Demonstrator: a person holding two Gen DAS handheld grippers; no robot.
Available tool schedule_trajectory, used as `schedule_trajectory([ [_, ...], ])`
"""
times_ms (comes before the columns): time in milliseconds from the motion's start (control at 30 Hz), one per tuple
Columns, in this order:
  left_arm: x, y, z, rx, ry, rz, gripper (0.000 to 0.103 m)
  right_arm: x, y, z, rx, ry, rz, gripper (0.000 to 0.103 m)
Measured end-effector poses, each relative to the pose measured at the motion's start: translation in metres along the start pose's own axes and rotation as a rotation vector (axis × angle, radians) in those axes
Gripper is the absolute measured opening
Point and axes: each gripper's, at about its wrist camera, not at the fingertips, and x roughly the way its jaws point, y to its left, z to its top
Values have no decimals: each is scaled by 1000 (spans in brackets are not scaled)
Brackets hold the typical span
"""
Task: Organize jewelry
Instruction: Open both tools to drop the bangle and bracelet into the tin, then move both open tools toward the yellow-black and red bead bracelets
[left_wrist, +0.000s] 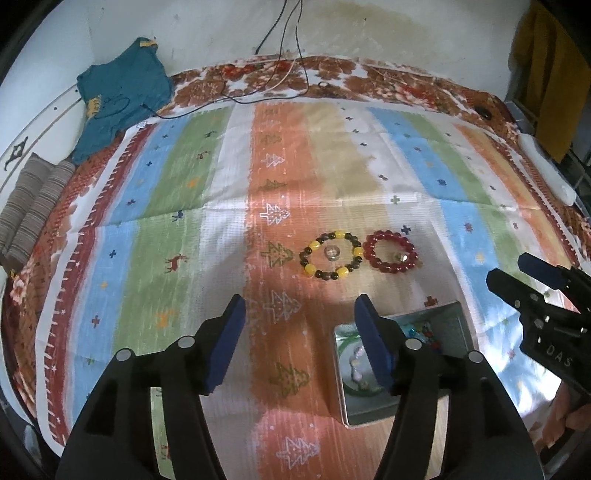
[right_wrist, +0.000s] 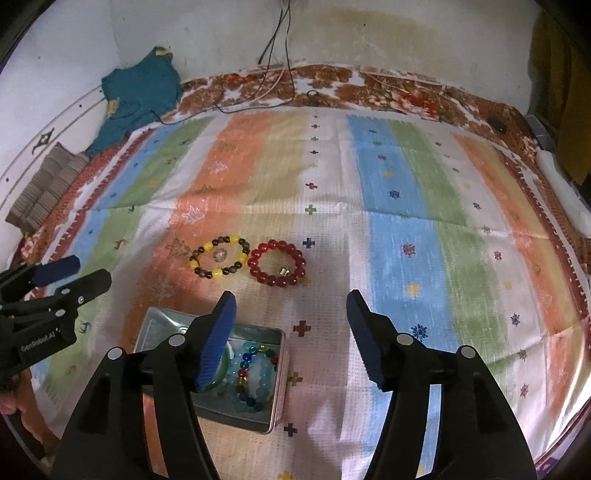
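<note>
A lived-in bedroom in a private home: a bed (left_wrist: 461, 99) with a brown floral sheet fills the room, a striped cloth (left_wrist: 177, 206) printed with trees and reindeer spread over it. A teal garment (left_wrist: 122, 96) lies crumpled in the far left corner beside folded striped bedding (left_wrist: 33, 206). Charging cables (left_wrist: 284, 51) trail down a stained, scuffed white wall (left_wrist: 388, 33), and yellow fabric (left_wrist: 546, 74) hangs at the right edge. Beaded bracelets (right_wrist: 218, 262) and a metal tin (right_wrist: 273, 384) sit on the cloth.
</note>
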Motion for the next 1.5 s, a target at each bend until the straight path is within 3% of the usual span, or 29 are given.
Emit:
schedule_trajectory([
  [533,36,4,21,10,45,41,77,41,0,21,-24,56,-40,76],
  [1500,108,2,36,15,154,56,78,101,-1,44,-26,160,-23,77],
])
